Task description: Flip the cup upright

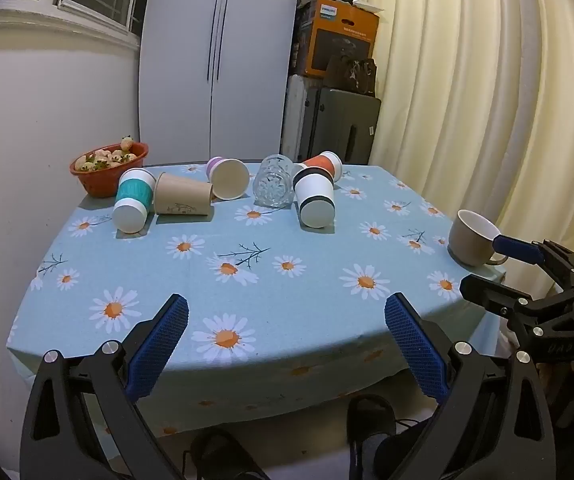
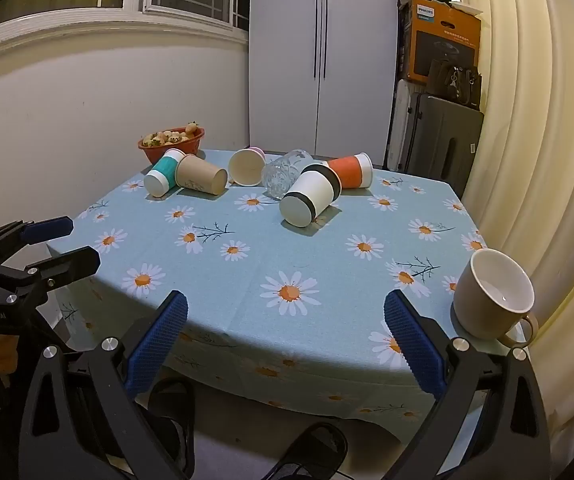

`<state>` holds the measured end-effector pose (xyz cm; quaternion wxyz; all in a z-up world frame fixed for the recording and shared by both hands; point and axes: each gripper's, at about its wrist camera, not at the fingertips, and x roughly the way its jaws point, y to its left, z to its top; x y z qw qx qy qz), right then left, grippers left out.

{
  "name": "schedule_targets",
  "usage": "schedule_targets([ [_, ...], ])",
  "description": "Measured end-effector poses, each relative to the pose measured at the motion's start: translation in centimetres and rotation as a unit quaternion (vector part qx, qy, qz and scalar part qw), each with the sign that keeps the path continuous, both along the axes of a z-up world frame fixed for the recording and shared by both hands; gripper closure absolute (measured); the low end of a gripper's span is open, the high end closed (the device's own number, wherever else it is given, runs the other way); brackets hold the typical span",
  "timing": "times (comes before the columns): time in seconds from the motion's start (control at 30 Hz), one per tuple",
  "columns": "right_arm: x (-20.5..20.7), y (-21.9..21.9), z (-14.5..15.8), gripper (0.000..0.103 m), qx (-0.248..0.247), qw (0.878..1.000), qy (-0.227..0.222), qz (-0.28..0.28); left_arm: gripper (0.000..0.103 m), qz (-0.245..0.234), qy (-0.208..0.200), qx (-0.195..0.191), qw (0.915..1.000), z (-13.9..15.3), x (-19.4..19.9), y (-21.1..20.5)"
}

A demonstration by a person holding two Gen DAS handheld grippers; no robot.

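Several cups lie on their sides at the far side of the daisy tablecloth (image 1: 247,288): a teal cup (image 1: 133,204), a brown paper cup (image 1: 183,200), a pink cup (image 1: 227,178), a clear glass (image 1: 274,186), a white cup with black bands (image 1: 314,200) and an orange cup (image 1: 325,164). A beige mug (image 2: 493,296) stands upright at the near right edge. My left gripper (image 1: 287,316) is open and empty over the near table edge. My right gripper (image 2: 285,312) is open and empty, left of the mug.
A red bowl of strawberries (image 1: 109,170) stands at the far left corner. A white cabinet (image 1: 215,60), suitcases (image 1: 335,124) and a box are behind the table. A curtain (image 1: 487,100) hangs on the right. Slippers (image 1: 371,420) lie on the floor below.
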<state>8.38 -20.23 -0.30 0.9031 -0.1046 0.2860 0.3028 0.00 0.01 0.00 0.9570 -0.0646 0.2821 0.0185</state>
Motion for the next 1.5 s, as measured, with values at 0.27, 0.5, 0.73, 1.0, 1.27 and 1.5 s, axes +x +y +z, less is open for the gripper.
schedule_targets([
  [0.27,0.02,0.0,-0.02,0.005,-0.002,1.0,0.002,-0.001,0.007,0.001,0.003,0.009,1.0,0.0,-0.01,-0.07],
  [0.5,0.03,-0.01,0.03,0.005,-0.002,1.0,0.002,-0.001,0.007,-0.001,0.003,0.008,1.0,-0.04,-0.09,0.1],
  [0.73,0.06,-0.01,0.02,0.005,-0.002,1.0,0.002,-0.001,0.007,-0.004,0.003,0.007,1.0,-0.05,-0.01,-0.46],
  [1.0,0.06,-0.03,-0.02,0.005,-0.001,1.0,0.002,-0.001,0.007,-0.004,0.003,0.007,1.0,-0.06,0.02,-0.48],
  [1.27,0.02,-0.03,0.05,0.005,0.0,1.0,0.002,0.0,0.007,-0.008,0.004,0.009,0.9999,-0.05,0.1,-0.55],
  [1.5,0.19,-0.06,0.13,0.005,-0.001,1.0,0.002,0.001,0.007,-0.01,0.002,0.009,0.9999,-0.05,0.1,-0.68],
])
